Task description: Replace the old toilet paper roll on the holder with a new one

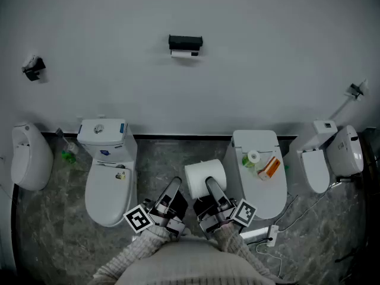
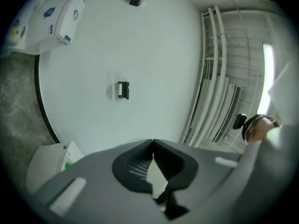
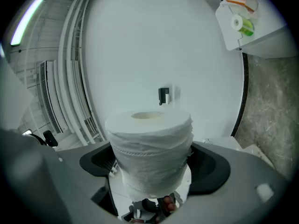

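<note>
Setting: grey marble-patterned floor [image 1: 53, 230] meeting a plain white wall [image 1: 255, 70].
Nearest: left gripper [image 2: 153, 148], jaws pressed together with nothing between them.
Just beside it: right gripper [image 3: 154, 164], jaws clamped on a full white toilet paper roll [image 1: 205, 179]. The roll is held above the floor, between an open white ceramic toilet [image 1: 107, 183] and a closed-lid white toilet [image 1: 261, 186].
Farthest: black wall-mounted paper holder [image 1: 185, 41], high on the wall, with a small white roll [image 1: 184, 53] hanging under it.
</note>
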`<state>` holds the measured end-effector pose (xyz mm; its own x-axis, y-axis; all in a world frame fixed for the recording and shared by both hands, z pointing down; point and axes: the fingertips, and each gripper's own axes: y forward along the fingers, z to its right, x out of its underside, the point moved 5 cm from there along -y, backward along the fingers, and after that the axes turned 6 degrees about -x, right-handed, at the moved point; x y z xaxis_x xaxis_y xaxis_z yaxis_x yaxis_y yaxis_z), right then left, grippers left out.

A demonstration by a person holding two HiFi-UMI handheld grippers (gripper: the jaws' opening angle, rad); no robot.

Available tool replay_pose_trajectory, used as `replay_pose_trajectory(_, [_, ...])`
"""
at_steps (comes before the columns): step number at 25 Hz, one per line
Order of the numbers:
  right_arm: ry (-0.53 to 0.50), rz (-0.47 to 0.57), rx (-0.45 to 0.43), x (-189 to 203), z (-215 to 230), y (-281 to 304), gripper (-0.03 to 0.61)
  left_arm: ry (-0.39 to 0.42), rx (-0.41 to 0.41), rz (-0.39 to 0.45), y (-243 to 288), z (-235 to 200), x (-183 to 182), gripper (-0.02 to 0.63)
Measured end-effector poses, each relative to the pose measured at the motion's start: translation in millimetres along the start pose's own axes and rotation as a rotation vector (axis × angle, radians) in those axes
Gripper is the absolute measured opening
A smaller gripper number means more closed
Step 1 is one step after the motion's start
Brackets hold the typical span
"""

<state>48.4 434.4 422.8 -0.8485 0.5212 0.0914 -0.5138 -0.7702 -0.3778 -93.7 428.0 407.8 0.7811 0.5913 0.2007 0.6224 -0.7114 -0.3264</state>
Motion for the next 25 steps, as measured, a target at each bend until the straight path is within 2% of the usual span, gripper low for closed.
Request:
replay_pose_trajectory(11, [-0.015,-0.020,-0.001,-30.8,10.3,17.6,0.466,0.044,-0.019,0.046,26.9,-14.7,-8.9,0.009])
replay_pose_trajectory(20, [-0.003,-0.038,0.037,-52.3,37.7,30.7,0.465,0.040,-0.061,0.041,49.8,-42.3,-12.0,0.009])
replay_pose_trajectory(25, [0.009,-0.030,0.041,-75.8,61.3,69.2,0.465,0.035,-0.069,0.028,82.4,-66.7,-43.8,0.009])
